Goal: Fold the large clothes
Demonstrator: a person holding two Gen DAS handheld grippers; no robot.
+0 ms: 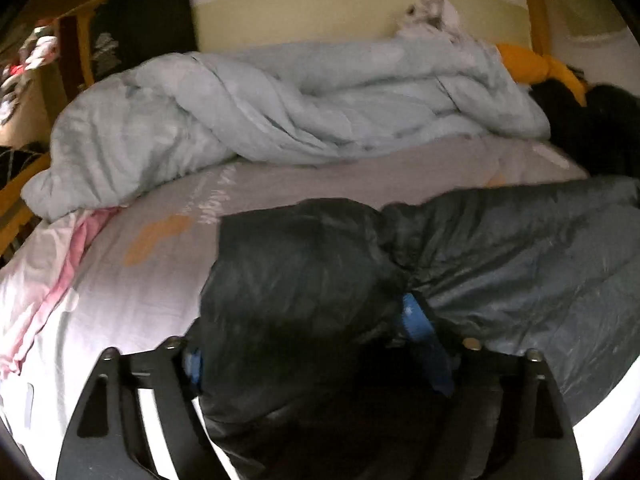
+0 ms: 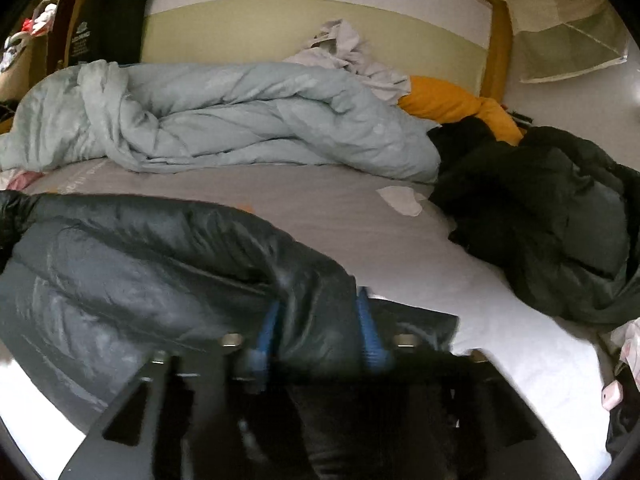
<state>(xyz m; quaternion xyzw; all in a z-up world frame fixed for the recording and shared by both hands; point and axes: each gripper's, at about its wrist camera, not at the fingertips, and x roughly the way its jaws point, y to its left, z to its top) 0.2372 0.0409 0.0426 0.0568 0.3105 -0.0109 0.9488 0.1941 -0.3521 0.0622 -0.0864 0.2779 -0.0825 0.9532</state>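
Bed sheet (image 2: 360,216) under dark puffer jacket (image 2: 140,248) (quilted, rumpled)

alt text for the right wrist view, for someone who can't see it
The right tongs straddle a fold of a dark puffer jacket on a grey bed sheet. Behind lie a bunched pale blue duvet, an orange pillow and another dark jacket.

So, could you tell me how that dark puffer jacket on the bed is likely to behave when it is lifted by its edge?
The dark puffer jacket will probably sag and drape, since it already bunches between the right gripper fingers. Its shiny shell looks slippery, so it may slide out. Its puffy quilting suggests it is light for its bulk.
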